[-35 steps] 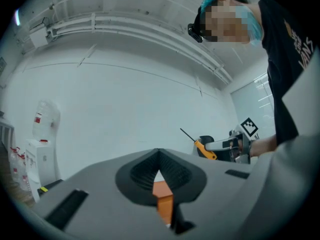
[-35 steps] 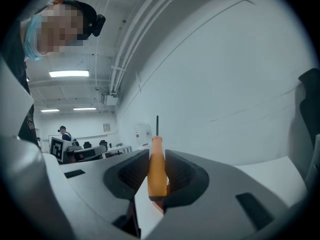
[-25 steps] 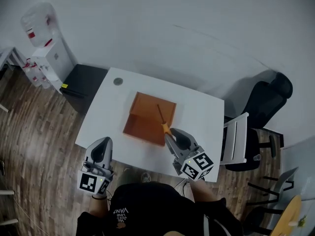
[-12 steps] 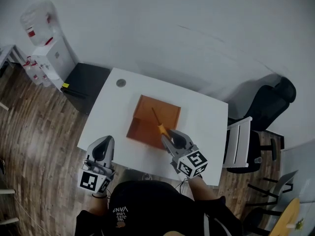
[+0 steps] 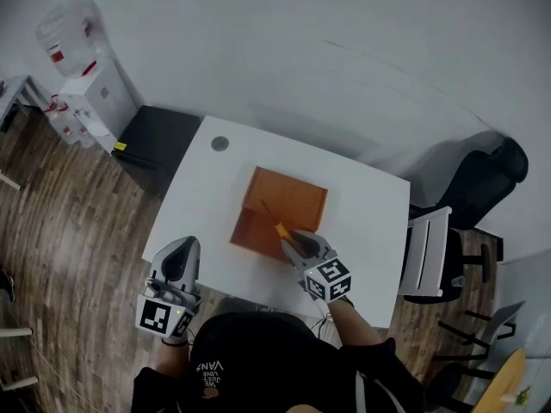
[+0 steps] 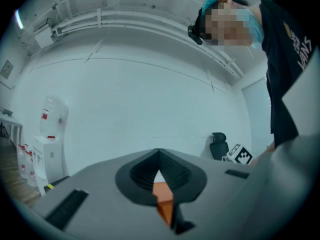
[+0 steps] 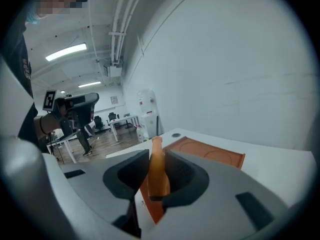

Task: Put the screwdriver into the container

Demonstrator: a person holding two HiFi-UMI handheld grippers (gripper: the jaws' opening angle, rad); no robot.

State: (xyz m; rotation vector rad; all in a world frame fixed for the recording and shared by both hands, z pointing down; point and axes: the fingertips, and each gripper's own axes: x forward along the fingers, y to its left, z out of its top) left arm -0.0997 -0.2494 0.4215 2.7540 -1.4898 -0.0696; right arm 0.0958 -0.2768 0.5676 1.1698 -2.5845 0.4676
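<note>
An orange, open box-like container [image 5: 282, 211] lies on the white table [image 5: 362, 222]. My right gripper [image 5: 290, 240] is shut on the orange handle of the screwdriver [image 5: 277, 226] at the container's near right edge, and the dark shaft slants up-left over the container's inside. In the right gripper view the handle [image 7: 158, 173] stands clamped between the jaws with the container [image 7: 207, 152] behind it. My left gripper [image 5: 179, 263] hangs off the table's near left corner, its jaws together with nothing held [image 6: 160, 181].
A small round grey cap [image 5: 219, 143] sits in the table's far left corner. A black cabinet [image 5: 159, 140] and a water dispenser [image 5: 82, 67] stand to the left. A white chair [image 5: 428, 252] and a black office chair [image 5: 482, 188] stand on the right.
My right gripper has carried the screwdriver leftward toward the container's near edge. The head view has shifted a little. The left gripper has stayed put.
</note>
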